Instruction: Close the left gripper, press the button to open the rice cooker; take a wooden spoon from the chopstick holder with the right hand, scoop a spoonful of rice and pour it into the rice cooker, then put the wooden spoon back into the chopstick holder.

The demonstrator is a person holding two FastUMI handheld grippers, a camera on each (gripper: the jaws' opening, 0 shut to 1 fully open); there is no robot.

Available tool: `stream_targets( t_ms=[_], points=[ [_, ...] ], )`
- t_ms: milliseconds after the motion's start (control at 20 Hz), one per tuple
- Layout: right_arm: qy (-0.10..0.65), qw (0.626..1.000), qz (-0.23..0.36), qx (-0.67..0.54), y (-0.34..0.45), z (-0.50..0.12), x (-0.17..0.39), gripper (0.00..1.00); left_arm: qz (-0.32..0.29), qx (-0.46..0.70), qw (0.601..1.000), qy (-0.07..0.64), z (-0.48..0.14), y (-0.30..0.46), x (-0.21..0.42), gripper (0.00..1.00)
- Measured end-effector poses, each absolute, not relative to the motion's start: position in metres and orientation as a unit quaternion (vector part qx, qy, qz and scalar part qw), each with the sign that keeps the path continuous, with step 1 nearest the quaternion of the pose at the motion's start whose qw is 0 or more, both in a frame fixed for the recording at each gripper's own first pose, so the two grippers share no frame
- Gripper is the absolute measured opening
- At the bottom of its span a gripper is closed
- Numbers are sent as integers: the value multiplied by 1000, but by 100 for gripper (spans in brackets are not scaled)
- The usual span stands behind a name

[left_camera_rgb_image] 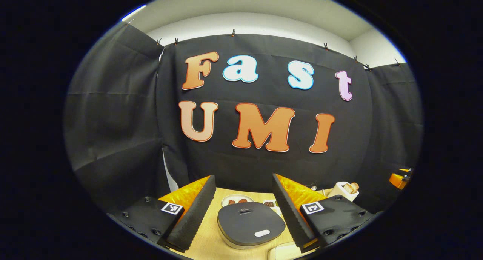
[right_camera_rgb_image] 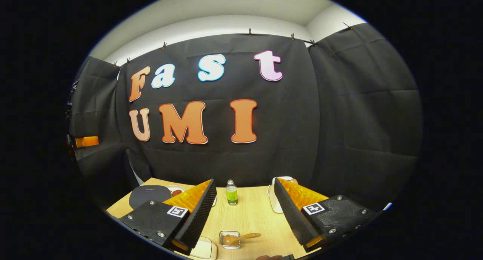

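Note:
The rice cooker, round with a dark lid shut and a pale button near its front, sits on the wooden table just below and between the fingers of my left gripper, which is open and empty. A white chopstick holder with wooden handles stands to the right. In the right gripper view, my right gripper is open and empty above the table. The rice cooker is far left, and the white holder is partly hidden behind the right finger. A wooden spoon rests in a small clear dish.
A small green bottle stands mid-table near the cloth wall. A plate with dark food lies behind the cooker. A white flat object sits at the table's near edge. Part of the left gripper shows far left.

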State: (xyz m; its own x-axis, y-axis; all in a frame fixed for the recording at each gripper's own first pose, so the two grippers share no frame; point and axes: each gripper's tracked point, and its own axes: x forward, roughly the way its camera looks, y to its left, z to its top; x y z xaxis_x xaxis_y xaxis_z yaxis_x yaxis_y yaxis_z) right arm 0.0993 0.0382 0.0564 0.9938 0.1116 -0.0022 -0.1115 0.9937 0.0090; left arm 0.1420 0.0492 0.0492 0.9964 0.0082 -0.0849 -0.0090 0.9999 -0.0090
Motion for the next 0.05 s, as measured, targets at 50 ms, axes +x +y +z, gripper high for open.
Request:
stream_targets(
  t_ms=[50],
  points=[
    [-4,998,56,1,41,59,99,95,9,-1,999,41,50,55,140,98]
  ],
)
